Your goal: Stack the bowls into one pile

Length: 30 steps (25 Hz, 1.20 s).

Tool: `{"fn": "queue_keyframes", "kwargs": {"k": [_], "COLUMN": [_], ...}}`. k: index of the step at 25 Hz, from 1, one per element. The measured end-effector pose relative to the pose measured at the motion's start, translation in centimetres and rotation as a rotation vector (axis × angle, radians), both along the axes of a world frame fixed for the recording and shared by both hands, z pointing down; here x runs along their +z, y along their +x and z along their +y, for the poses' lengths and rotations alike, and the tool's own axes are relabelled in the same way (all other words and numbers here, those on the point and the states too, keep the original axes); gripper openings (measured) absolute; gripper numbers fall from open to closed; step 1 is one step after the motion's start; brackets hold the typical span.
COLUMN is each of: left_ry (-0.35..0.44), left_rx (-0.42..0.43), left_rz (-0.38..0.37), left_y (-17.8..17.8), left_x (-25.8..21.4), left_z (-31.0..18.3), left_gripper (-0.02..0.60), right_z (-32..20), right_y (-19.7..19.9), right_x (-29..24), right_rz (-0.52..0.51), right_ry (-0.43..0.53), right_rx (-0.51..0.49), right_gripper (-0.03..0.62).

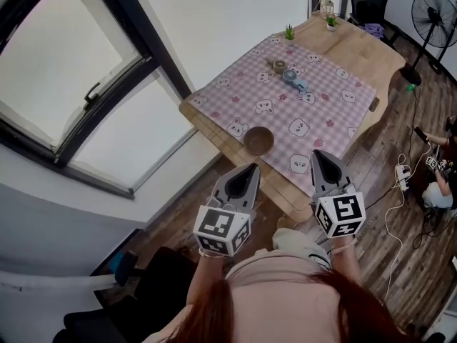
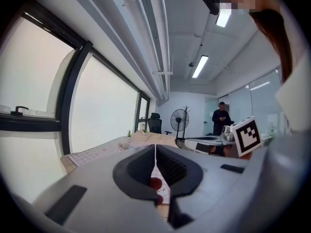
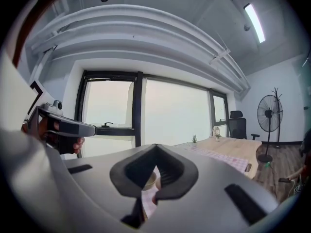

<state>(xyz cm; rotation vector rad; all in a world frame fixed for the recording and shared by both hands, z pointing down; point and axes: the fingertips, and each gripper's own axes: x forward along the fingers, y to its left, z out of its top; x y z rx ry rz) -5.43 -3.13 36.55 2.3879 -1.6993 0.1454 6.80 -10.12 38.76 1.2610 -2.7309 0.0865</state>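
Left gripper (image 1: pixel 250 168): jaws together, nothing between them. Right gripper (image 1: pixel 317 154): the same, touching nothing. Brown bowl (image 1: pixel 258 140) sits on checked cloth (image 1: pixel 325 109) near the table's (image 1: pixel 360 48) near edge.

Left hand-held gripper (image 1: pixel 250 168), right hand-held gripper (image 1: pixel 318 156), side by side, jaws closed, empty

A wooden table (image 1: pixel 360 52) carries a pink checked cloth (image 1: pixel 325 102) printed with bear faces. The cloth covers most of the top and leaves the far end bare. A brown bowl (image 1: pixel 258 140) sits on the cloth by its near edge. Farther along lies a small cluster (image 1: pixel 289 73), possibly a brownish bowl and a blue one. Two potted plants (image 1: pixel 289 32) (image 1: pixel 331 21) stand at the far end.
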Motion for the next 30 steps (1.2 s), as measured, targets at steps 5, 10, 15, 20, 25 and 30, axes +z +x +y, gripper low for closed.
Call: {"fn": "queue_keyframes", "kwargs": {"k": [5,10,15,20,25,30], "left_ry": [0.010,0.021,0.029,0.037,0.048,0.062], "left_rx": [0.008,-0.001,-0.010,-0.009,-0.004,0.002], "left_rz": [-0.006,-0.005,-0.007,-0.005,-0.007,-0.005], "left_y": [0.4,0.4,0.0,0.1,0.3,0.5], "left_x": [-0.3,-0.6,-1.1,-1.1,-1.5,-2.0], "left_z": [1.7,3.5,5.0,5.8,6.4,6.8], "left_gripper": [0.012,0.012,0.012,0.012,0.012,0.012], "right_z": [1.9,3.9,5.6,6.7,7.4,7.8], "right_y": [0.1,0.1,0.0,0.3,0.6,1.0], "right_x": [-0.2,-0.7,-1.4,-1.7,-1.9,-2.0], "right_rz": [0.005,0.002,0.002,0.002,-0.004,-0.009], "right_ry": [0.006,0.017,0.029,0.043,0.048,0.047], "right_rx": [-0.003,-0.010,-0.012,-0.002,0.006,0.023], "right_gripper": [0.000,0.000,0.000,0.000,0.000,0.000]}}
